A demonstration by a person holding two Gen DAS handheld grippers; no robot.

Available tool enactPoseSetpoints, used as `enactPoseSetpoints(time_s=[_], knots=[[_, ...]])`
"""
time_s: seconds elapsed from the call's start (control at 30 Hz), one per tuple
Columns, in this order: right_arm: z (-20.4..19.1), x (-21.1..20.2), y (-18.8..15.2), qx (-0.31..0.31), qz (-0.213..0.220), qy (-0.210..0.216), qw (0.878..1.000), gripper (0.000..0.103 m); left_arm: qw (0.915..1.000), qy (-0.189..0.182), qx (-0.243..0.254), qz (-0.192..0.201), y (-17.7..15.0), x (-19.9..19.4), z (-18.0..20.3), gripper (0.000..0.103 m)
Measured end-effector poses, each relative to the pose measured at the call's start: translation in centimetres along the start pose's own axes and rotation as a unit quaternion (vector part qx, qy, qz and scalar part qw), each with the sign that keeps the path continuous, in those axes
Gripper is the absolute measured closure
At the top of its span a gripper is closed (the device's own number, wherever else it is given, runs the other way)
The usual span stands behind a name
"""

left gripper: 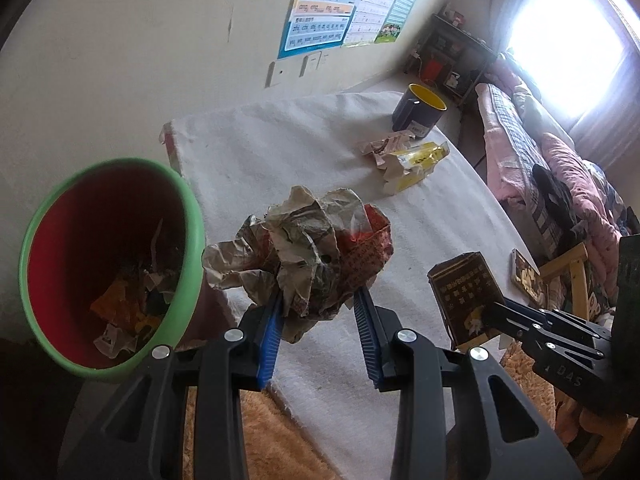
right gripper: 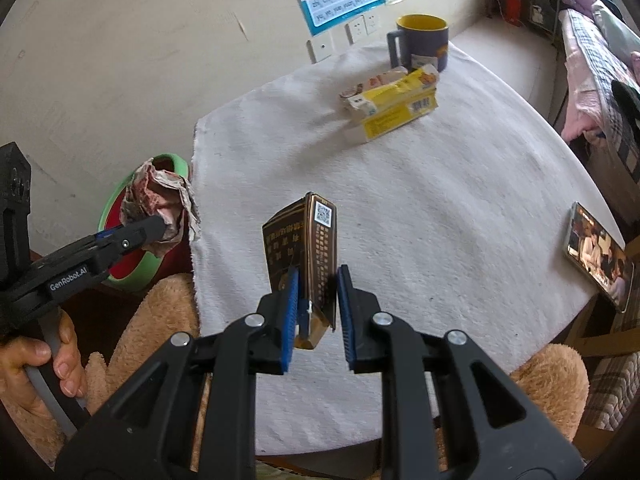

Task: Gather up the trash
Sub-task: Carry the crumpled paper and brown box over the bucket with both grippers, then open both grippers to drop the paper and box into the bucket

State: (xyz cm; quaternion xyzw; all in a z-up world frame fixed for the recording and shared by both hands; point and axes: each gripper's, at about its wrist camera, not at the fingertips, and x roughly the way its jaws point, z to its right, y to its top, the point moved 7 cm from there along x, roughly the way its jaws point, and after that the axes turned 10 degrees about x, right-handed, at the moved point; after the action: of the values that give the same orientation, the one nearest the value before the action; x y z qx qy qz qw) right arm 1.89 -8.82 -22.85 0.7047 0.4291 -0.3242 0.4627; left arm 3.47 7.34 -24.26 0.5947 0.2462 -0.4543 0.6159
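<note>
Two grippers: the left gripper (left gripper: 316, 312) pinches one crumpled paper wad (left gripper: 304, 248) beside one bin (left gripper: 188, 216), the right gripper (right gripper: 318, 304) pinches one dark carton (right gripper: 304, 240), two yellow packets (right gripper: 392, 108) beside one mug (right gripper: 424, 40)

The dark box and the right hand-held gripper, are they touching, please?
Touching: the right wrist view shows the dark box pinched between the right hand-held gripper pads, lifted off the table.

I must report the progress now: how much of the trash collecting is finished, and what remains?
Done: the red bin with green rim already holds paper scraps. In hand: the left gripper holds a crumpled brownish paper wad beside the bin; the right gripper holds a flattened dark brown carton. Left: the torn yellow and white packaging near the blue mug on the white-clothed table.
</note>
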Motion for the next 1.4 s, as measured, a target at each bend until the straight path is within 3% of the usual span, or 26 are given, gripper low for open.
enactPoseSetpoints(time_s=[0.73, 1.0, 1.4], knots=[[-5.1, 1.5, -0.4, -0.047, -0.021, 0.011, 0.999, 0.084, 0.9987, 0.012, -0.049, 0.008, -1.6, -1.1, -4.1, 0.070], [-8.3, 2.7, -0.3, -0.065, -0.039, 0.032, 0.997, 0.084, 0.9946, 0.038, -0.094, 0.020, -2.5, -1.9, -8.4, 0.070], [-15.7, 5.1, 0.3, -0.104, -0.059, 0.072, 0.990, 0.084, 0.9814, 0.089, -0.168, 0.028, -5.2, -3.8, -16.3, 0.070]])
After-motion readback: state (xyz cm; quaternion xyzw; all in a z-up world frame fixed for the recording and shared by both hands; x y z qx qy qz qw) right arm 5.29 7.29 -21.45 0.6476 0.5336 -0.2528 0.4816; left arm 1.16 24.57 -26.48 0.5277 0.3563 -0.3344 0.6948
